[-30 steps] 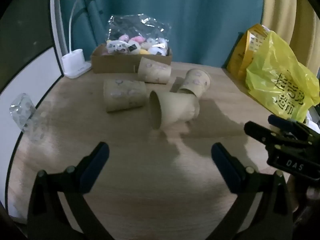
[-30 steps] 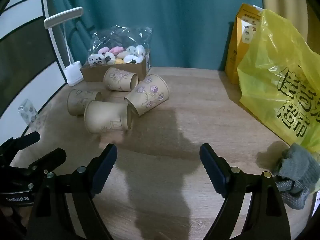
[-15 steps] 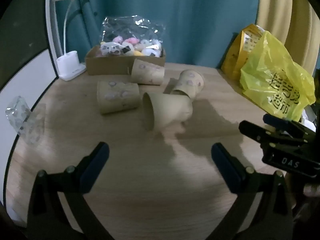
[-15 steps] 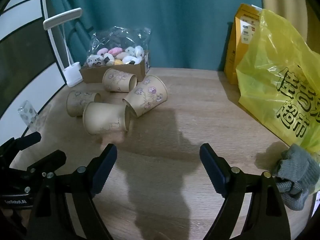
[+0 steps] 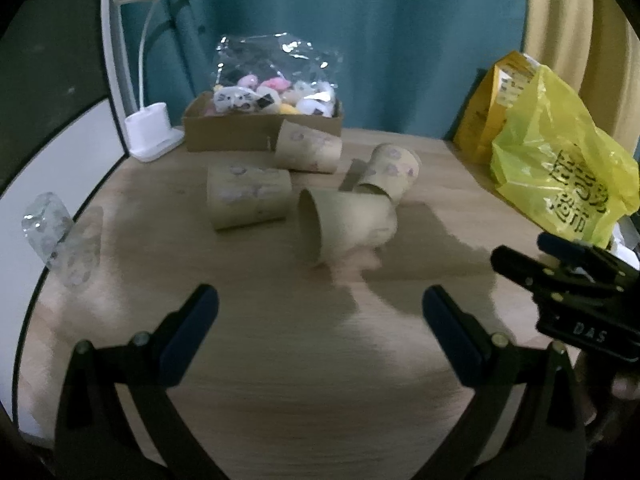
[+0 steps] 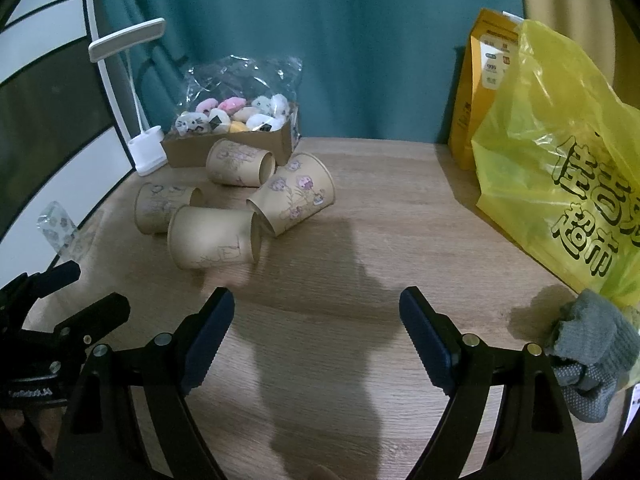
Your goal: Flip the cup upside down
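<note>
Several tan paper cups lie on their sides in a cluster on the wooden table. The nearest cup [image 5: 344,226] [image 6: 214,238] lies with its mouth toward the left gripper. A flowered cup [image 6: 294,198] [image 5: 390,170] leans against it. Two more cups [image 5: 248,196] [image 5: 308,146] lie behind. My left gripper [image 5: 320,320] is open and empty, short of the nearest cup. My right gripper [image 6: 316,328] is open and empty, to the right of the cluster, over bare table.
A cardboard box of plush toys [image 5: 260,120] and a white desk lamp [image 5: 150,136] stand at the back. A yellow plastic bag [image 6: 560,184] and an orange box [image 6: 484,92] fill the right side. A grey glove [image 6: 592,348] lies near right. A clear wrapper [image 5: 60,240] lies at the left edge.
The left gripper has drawn back and drifted slightly, so the cups sit a little lower and more central in its view. The right gripper has barely moved. The cups have not moved.
</note>
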